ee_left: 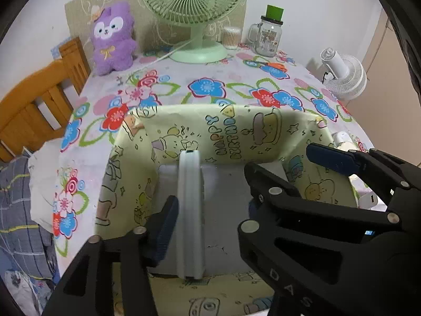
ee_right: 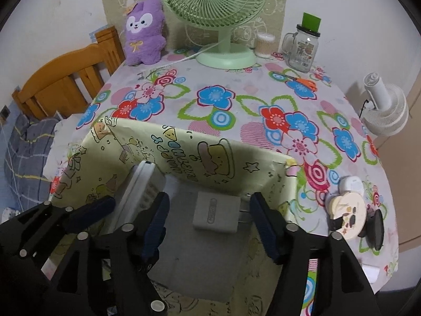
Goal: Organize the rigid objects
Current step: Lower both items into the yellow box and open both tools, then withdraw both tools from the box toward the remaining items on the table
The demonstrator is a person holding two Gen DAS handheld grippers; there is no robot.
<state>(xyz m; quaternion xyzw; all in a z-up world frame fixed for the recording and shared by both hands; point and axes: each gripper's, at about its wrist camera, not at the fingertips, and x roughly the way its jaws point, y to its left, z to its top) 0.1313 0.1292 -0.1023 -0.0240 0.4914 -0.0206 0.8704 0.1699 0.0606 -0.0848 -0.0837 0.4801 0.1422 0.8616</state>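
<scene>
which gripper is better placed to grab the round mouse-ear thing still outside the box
Right. The mouse-ear item lies on the tablecloth just beside the right gripper, outside the box; the left gripper hangs over the remote.

Paper-lined box (ee_right: 200,158), seemingly matt

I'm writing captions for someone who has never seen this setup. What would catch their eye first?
The green fan at the table's far edge, with the purple plush left of it. Nearer, a yellow cartoon-print box sits on the flowered tablecloth. Both black claws hang open over it, the left claw around an upright white slab, the right claw above a white charger.
</scene>
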